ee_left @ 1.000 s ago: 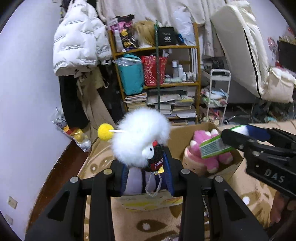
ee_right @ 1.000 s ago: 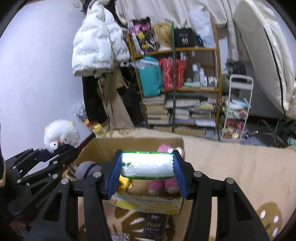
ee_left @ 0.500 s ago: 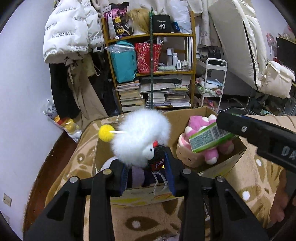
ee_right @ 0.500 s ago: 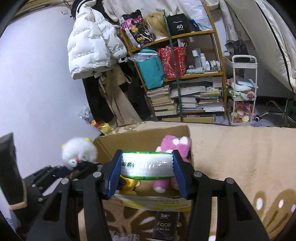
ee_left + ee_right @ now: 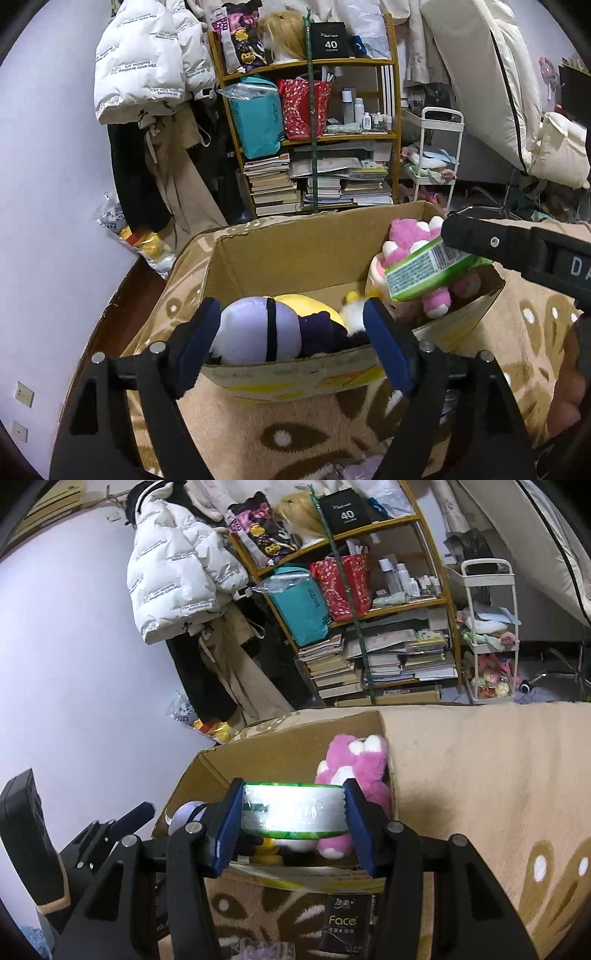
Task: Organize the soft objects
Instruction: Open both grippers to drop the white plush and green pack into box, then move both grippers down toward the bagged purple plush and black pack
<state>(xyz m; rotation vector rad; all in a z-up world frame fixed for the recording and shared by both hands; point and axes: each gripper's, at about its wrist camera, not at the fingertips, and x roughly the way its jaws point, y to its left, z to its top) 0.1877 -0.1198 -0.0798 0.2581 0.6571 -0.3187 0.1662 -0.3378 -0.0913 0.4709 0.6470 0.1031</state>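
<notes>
An open cardboard box (image 5: 288,254) stands on the patterned blanket, and it also shows in the right wrist view (image 5: 280,753). Inside lie a lavender plush (image 5: 255,332), a yellow plush (image 5: 310,302), the white fluffy toy (image 5: 352,314) and a pink plush (image 5: 410,236). My left gripper (image 5: 291,347) is open and empty above the box's near wall. My right gripper (image 5: 293,821) is shut on a green tissue pack (image 5: 293,808), held over the box's right side beside the pink plush (image 5: 351,768). The pack also shows in the left wrist view (image 5: 428,269).
A black "Face" tissue pack (image 5: 343,919) lies on the blanket in front of the box. A cluttered wooden shelf (image 5: 314,140), a white puffer jacket (image 5: 147,62) and a white trolley (image 5: 439,155) stand behind. A beige blanket (image 5: 480,775) spreads to the right.
My left gripper opened and let go of the white fluffy toy, which dropped into the box. The right gripper moved closer over the box with the tissue pack.
</notes>
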